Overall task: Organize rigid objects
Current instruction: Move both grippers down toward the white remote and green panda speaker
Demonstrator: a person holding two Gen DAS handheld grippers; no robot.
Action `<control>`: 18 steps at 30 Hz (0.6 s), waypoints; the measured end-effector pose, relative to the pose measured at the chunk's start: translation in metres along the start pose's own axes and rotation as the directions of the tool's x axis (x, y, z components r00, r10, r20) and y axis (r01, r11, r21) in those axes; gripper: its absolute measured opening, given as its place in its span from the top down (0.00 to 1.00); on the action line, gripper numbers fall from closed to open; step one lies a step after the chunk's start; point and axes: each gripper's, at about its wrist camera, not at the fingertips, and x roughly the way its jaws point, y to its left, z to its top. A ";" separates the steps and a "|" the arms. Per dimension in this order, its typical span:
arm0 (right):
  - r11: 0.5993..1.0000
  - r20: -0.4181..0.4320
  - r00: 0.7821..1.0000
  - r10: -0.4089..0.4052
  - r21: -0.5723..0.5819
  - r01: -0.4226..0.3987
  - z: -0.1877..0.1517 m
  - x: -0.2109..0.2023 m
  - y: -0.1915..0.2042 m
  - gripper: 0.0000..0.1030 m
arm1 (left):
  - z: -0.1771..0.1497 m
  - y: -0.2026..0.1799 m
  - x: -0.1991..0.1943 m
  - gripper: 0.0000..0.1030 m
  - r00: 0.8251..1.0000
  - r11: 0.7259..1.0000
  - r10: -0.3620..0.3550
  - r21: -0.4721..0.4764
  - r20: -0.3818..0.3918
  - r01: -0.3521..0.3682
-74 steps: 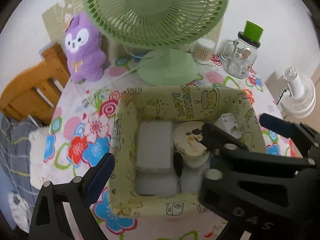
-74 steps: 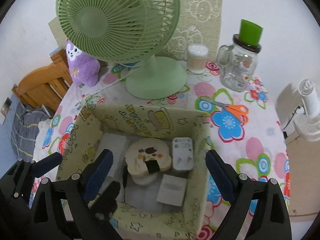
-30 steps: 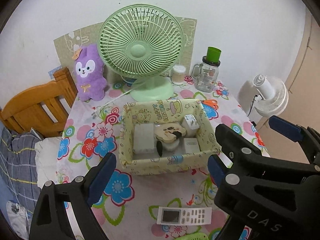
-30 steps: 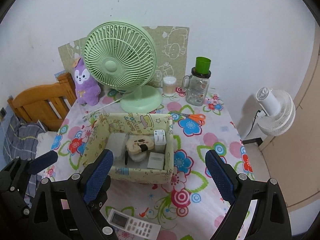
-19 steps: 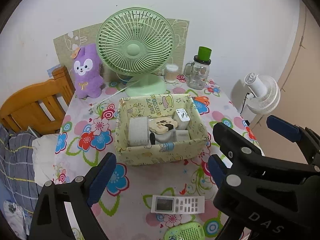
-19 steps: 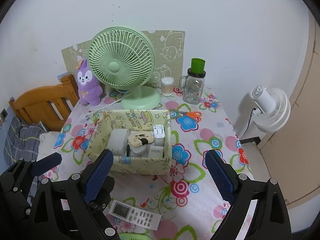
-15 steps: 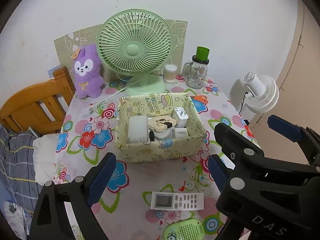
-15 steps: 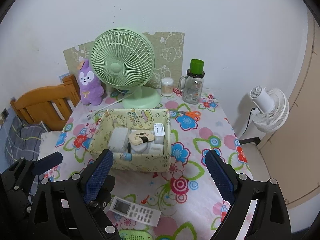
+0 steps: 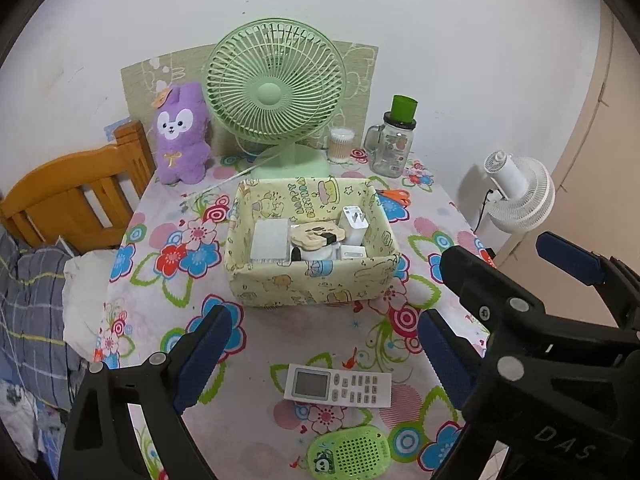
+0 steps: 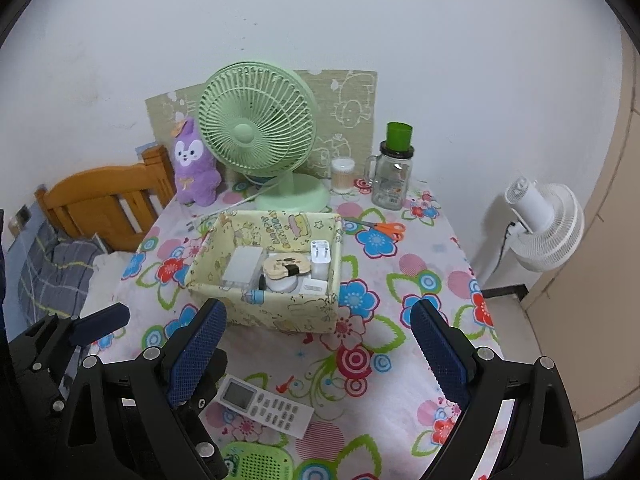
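I am holding both hand-held grippers above the near edge of the worktop (image 9: 280, 416), which is covered in a flowered cloth. The left hand-held gripper (image 9: 320, 356) is standing with its jaws spread wide and nothing between them; the right hand-held gripper (image 10: 318, 346) is likewise gaping and carrying nothing.

A yellow cartoon-print fabric box (image 9: 312, 284) is sitting in the middle of the worktop. Inside it I am seeing a flat white block (image 9: 270, 239) on the left, a round wooden-topped piece (image 9: 316, 236) in the middle, a white plug adapter (image 9: 354, 220) standing at the back right, and a small white box (image 9: 352, 253) in front of it.

A white remote control (image 9: 338, 386) is lying flat on the cloth nearer to me than the box, well apart from it, with its screen end pointing left. A green perforated gadget (image 9: 348, 456) is lying just beyond the remote toward the worktop's near edge.

Behind the box, a green desk fan (image 9: 276, 92) is standing upright beside a purple plush rabbit (image 9: 182, 134). To the fan's right are a small jar of cotton swabs (image 9: 341, 144) and a glass mug-jar with a green cap (image 9: 394, 140). Orange-handled scissors (image 10: 384, 228) are lying just beside the box's far right corner. A white fan (image 9: 516, 192) is standing off the worktop to the right.
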 end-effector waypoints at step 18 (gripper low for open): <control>0.991 -0.030 0.998 0.063 -0.116 -0.066 -0.062 0.028 -0.016 0.08 | -0.073 -0.012 0.036 0.04 0.995 0.984 0.069 -0.161 -0.075 -0.081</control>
